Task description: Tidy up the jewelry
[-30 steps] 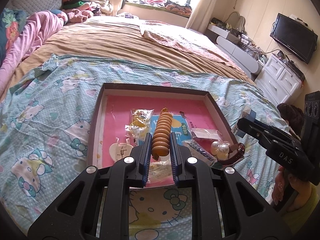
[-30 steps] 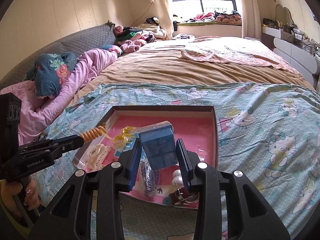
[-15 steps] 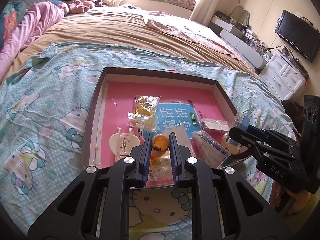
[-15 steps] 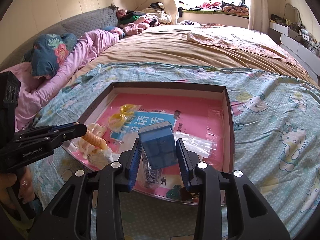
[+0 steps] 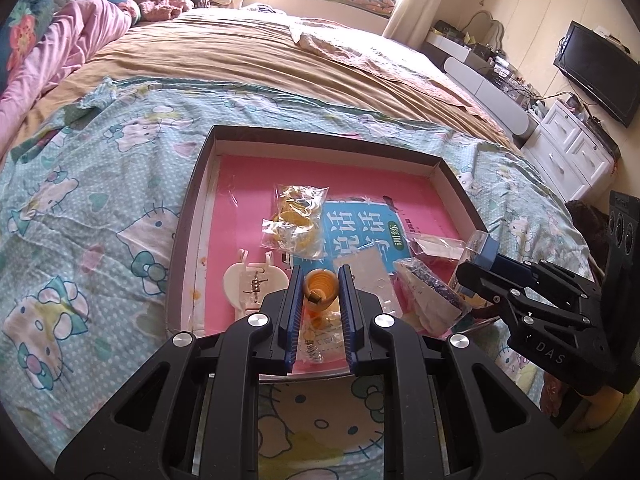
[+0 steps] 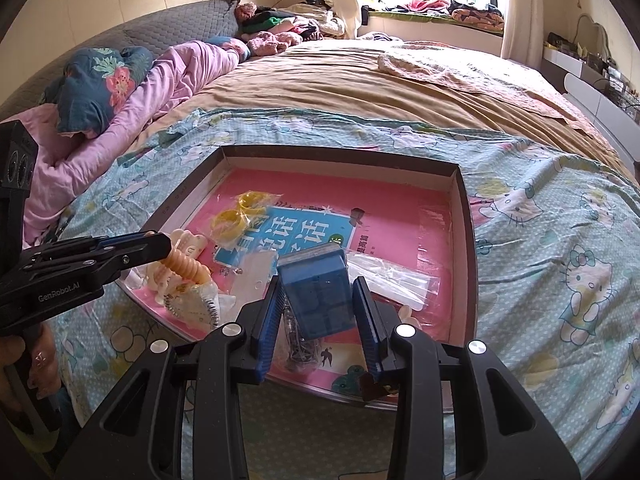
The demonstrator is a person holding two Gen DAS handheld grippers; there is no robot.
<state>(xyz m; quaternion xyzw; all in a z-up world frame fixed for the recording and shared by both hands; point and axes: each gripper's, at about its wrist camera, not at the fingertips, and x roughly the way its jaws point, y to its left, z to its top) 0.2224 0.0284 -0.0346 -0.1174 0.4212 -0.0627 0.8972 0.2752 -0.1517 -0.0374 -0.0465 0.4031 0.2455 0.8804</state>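
Left wrist view: the left gripper (image 5: 319, 294) is clamped on an orange coil hair tie (image 5: 319, 289), held low over the near edge of a shallow box (image 5: 320, 138) on the bed. A white hair clip (image 5: 251, 285) lies just left of the jaws and a bag of yellow rings (image 5: 294, 220) sits farther in. If the pinch slackens here, the springy coil will likely bounce out onto the cartoon sheet (image 5: 100, 216), not into the box.

Right wrist view: the right gripper (image 6: 318, 302) grips a small blue plastic case (image 6: 316, 290) above a clear bag (image 6: 390, 276) and a dark beaded piece (image 6: 298, 344). The case looks smooth and is held only by its sides; a tilt could let it slide down onto those items. The two tools work near each other, so a sideways move risks a knock.
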